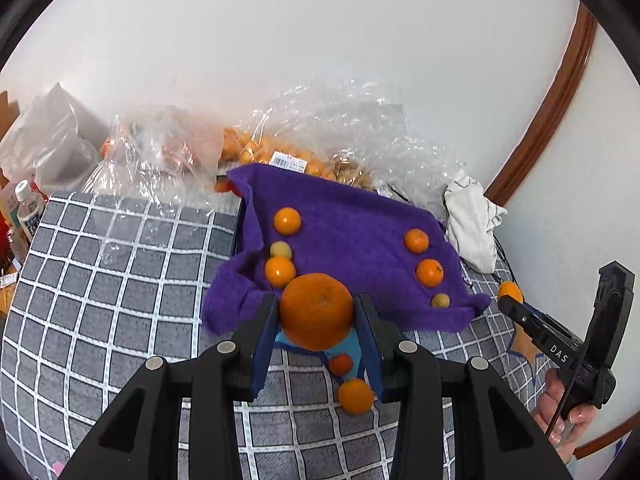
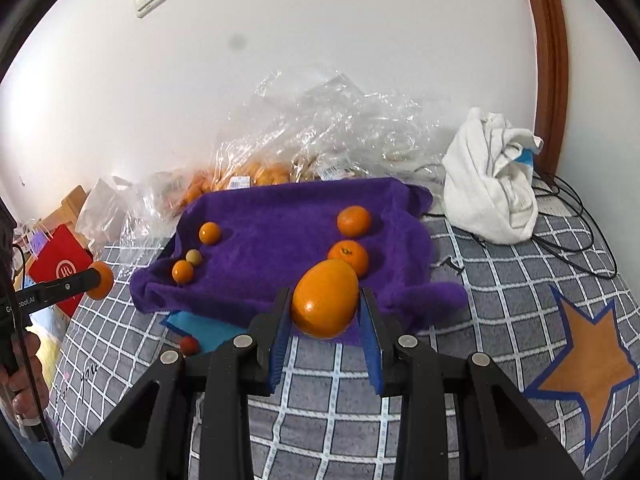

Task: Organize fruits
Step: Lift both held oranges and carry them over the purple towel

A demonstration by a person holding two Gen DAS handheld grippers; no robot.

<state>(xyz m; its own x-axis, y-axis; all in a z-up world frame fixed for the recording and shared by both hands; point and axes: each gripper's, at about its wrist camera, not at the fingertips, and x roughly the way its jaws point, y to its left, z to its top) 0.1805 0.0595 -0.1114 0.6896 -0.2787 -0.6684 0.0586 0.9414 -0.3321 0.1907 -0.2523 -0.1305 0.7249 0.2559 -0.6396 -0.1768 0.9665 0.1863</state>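
- Left gripper (image 1: pixel 316 312): jaws narrowed onto a round orange (image 1: pixel 316 311), blue pads pressed against both its sides; fruit lifted clear of the bed, stem dimple facing the camera.
- Right gripper (image 2: pixel 325 307): jaws likewise closed on a smooth egg-shaped orange fruit (image 2: pixel 325 298), glossy skin, pads touching left and right flanks.
- Same right gripper seen from the left wrist view at far right, small orange shape at its tip, a hand (image 1: pixel 566 412) around the grip.
- Purple towel (image 1: pixel 352 240) spread on a grey checked bedcover (image 1: pixel 120 280), front edge rumpled.
- On the towel, left group: small orange (image 1: pixel 287 221), pale yellowish fruit (image 1: pixel 281 249) touching another small orange (image 1: pixel 280 271) just below it.
- On the towel, right group: two mandarins (image 1: pixel 416 241) and (image 1: pixel 429 273) near each other, a pale small fruit (image 1: pixel 440 301) near the towel's front edge.
- Off the towel, below the left gripper's jaws: blue paper (image 1: pixel 348 348) with a small red fruit (image 1: pixel 341 364) on it, an orange fruit (image 1: pixel 355 396) just beside on the bedcover.
- Behind the towel: clear plastic bags (image 1: pixel 280 152) of small orange fruit against the wall.
- White crumpled cloth (image 2: pixel 490 188) to the right of the towel, black cables beside it.
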